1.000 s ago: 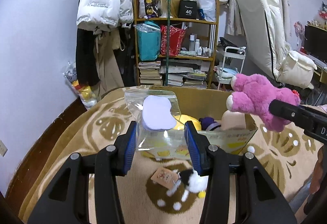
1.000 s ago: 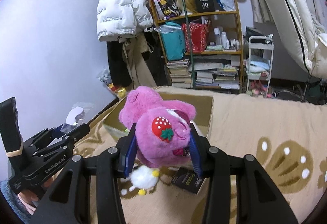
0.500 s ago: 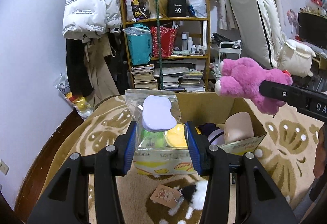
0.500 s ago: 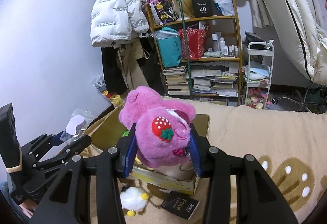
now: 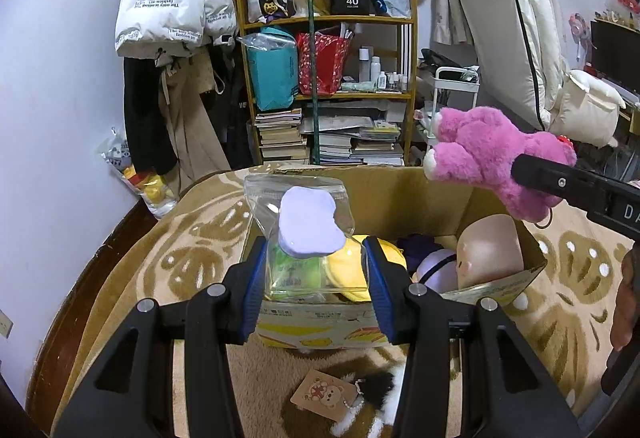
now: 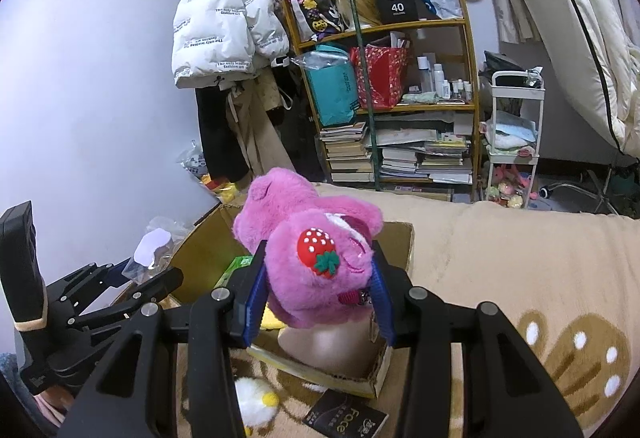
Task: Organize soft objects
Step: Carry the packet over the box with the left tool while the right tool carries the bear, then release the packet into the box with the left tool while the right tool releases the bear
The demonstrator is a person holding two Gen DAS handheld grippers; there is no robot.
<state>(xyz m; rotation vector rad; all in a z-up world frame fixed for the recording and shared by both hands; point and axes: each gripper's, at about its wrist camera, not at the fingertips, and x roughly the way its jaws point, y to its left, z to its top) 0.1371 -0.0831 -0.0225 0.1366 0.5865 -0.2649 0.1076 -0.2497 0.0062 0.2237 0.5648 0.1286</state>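
**Both loads now over the box, drop not yet made**

Change vs. 1.0 s ago: the box has come from mid-frame to directly under both grippers. In the left view its near wall was above the jaw tips; it now sits below them, so the bag hangs over the box's interior, near-left corner. In the right view the bear was over the carpet short of the box; it is now over the box's right half, above a beige plush.

Jaws: left gripper is clenched on the bag, which holds a lilac pad. Right gripper is clenched on the bear, squeezing its body. No release seen on either.

Judgement: transport looks done; remaining step is lower and let go.

Edges and room:
- Box already holds a yellow plush, a purple item and the beige plush. Free space looks tight; far wall at 12 o'clock is bare inside.
- The right gripper enters the left view from 3 o'clock, near but not touching the left one.
- On the carpet at 6 o'clock: a white plush, a tag, a black packet. Not in the drop path.
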